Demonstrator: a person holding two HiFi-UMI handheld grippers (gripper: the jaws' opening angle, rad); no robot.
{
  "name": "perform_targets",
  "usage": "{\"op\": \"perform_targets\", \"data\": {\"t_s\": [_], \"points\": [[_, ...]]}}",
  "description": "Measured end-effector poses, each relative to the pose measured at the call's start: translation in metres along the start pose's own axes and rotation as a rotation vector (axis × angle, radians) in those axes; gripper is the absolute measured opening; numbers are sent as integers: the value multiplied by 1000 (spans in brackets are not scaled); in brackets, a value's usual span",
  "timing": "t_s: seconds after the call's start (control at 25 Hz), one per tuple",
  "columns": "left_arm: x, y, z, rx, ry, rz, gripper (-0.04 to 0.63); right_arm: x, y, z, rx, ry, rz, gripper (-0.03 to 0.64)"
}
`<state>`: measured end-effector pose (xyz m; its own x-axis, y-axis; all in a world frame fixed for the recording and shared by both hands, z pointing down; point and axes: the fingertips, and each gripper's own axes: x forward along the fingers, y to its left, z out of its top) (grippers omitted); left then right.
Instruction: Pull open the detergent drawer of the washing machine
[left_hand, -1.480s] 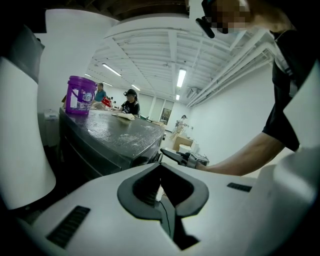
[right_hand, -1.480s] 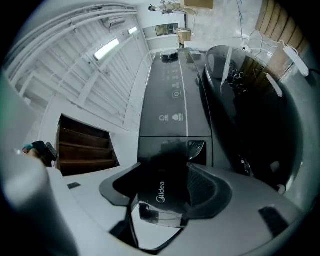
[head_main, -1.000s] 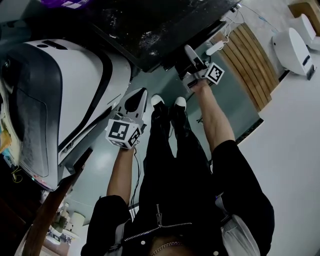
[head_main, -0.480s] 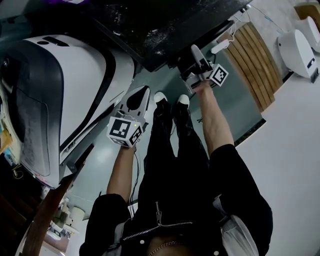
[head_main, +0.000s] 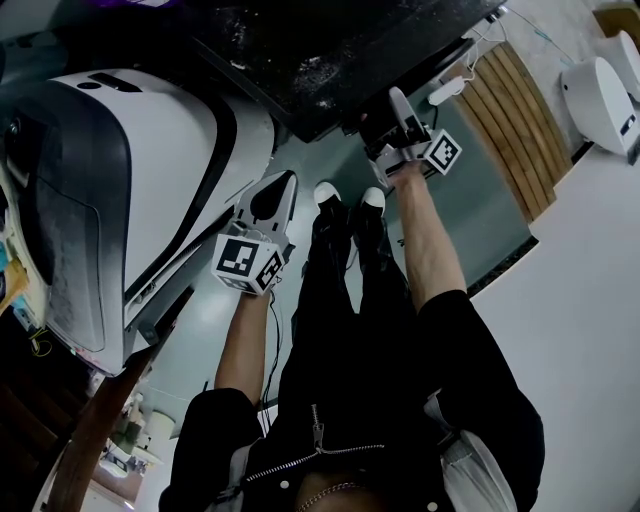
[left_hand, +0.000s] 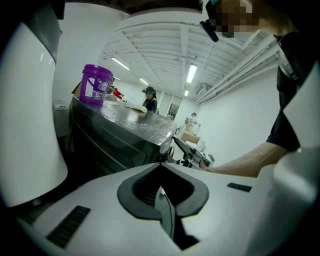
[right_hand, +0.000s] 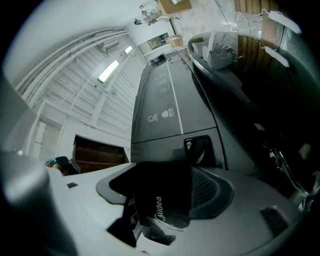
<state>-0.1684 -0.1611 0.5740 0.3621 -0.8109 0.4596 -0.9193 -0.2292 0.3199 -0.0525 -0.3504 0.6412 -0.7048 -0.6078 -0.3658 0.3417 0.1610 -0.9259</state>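
The dark washing machine (head_main: 320, 50) stands ahead of me, its grey front panel (right_hand: 160, 100) filling the right gripper view. My right gripper (right_hand: 161, 200) is shut on the detergent drawer's black front (right_hand: 165, 180), which carries a brand name. In the head view the right gripper (head_main: 388, 112) is pressed against the machine's upper front edge, and the drawer is hard to make out there. My left gripper (head_main: 276, 192) hangs lower left, away from the machine. In its own view the left gripper (left_hand: 165, 200) is shut with nothing between the jaws.
A large white and grey machine (head_main: 130, 180) stands close on my left. A purple bucket (left_hand: 96, 84) sits on the washer's top. A slatted wooden panel (head_main: 505, 120) and a white appliance (head_main: 600, 95) lie to the right. My feet (head_main: 345, 195) stand on green floor.
The right gripper has stayed at the washer's front edge, drifting slightly right in the picture with the view. The left gripper has barely moved.
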Motion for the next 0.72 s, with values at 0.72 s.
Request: {"op": "perform_targets", "data": {"t_s": [0.72], "points": [[18, -4, 12, 13, -16, -19, 18, -18, 7, 4, 21, 2, 10, 293]]}}
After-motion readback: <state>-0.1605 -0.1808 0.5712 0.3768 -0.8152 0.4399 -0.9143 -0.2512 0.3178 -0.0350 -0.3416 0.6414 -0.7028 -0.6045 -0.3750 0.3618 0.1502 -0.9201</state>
